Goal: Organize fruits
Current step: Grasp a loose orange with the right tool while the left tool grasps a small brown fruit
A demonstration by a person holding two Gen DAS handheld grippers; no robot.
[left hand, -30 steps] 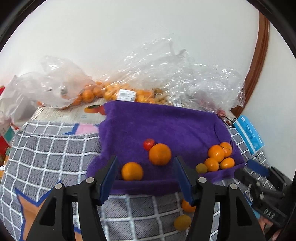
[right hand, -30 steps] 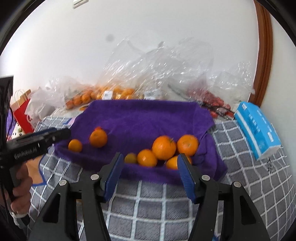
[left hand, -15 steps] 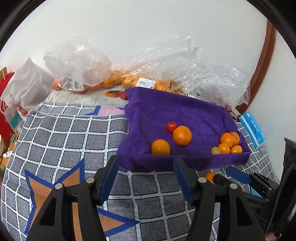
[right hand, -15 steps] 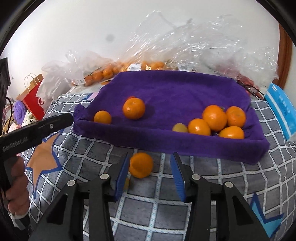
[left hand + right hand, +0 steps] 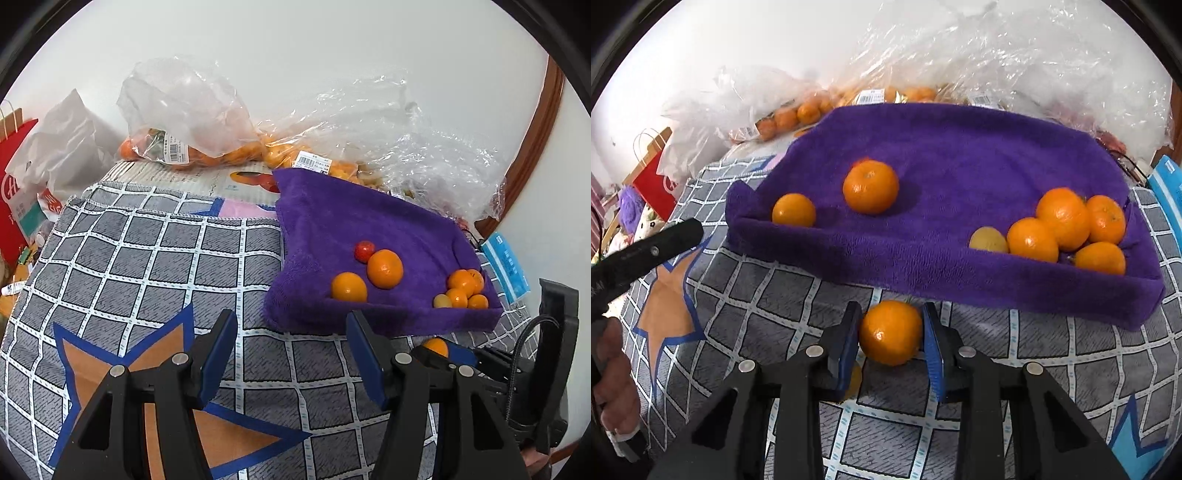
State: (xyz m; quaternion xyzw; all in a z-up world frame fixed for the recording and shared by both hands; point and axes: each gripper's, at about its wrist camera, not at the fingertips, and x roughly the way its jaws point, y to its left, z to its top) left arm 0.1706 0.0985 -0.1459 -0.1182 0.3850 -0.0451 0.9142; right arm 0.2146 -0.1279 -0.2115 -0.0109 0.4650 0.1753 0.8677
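Observation:
A purple towel-lined tray (image 5: 960,273) (image 5: 369,221) holds two loose oranges (image 5: 870,186) at its left, a small red fruit (image 5: 364,251), and a cluster of several oranges (image 5: 1063,218) with a yellowish fruit (image 5: 988,240) at its right. My right gripper (image 5: 891,332) is shut on an orange (image 5: 890,332) on the checked cloth just in front of the tray; it also shows in the left wrist view (image 5: 436,347). A small yellow fruit (image 5: 854,376) lies half hidden under its left finger. My left gripper (image 5: 291,354) is open and empty, left of the tray.
Clear plastic bags of oranges (image 5: 184,147) lie behind the tray against the wall. A red paper bag (image 5: 14,184) stands at the far left and a blue tissue pack (image 5: 506,266) at the right. Grey checked cloth (image 5: 147,258) covers the surface.
My right gripper has dropped to the cloth in front of the tray and shut on the loose orange. My left gripper has pulled back and to the left, still open.

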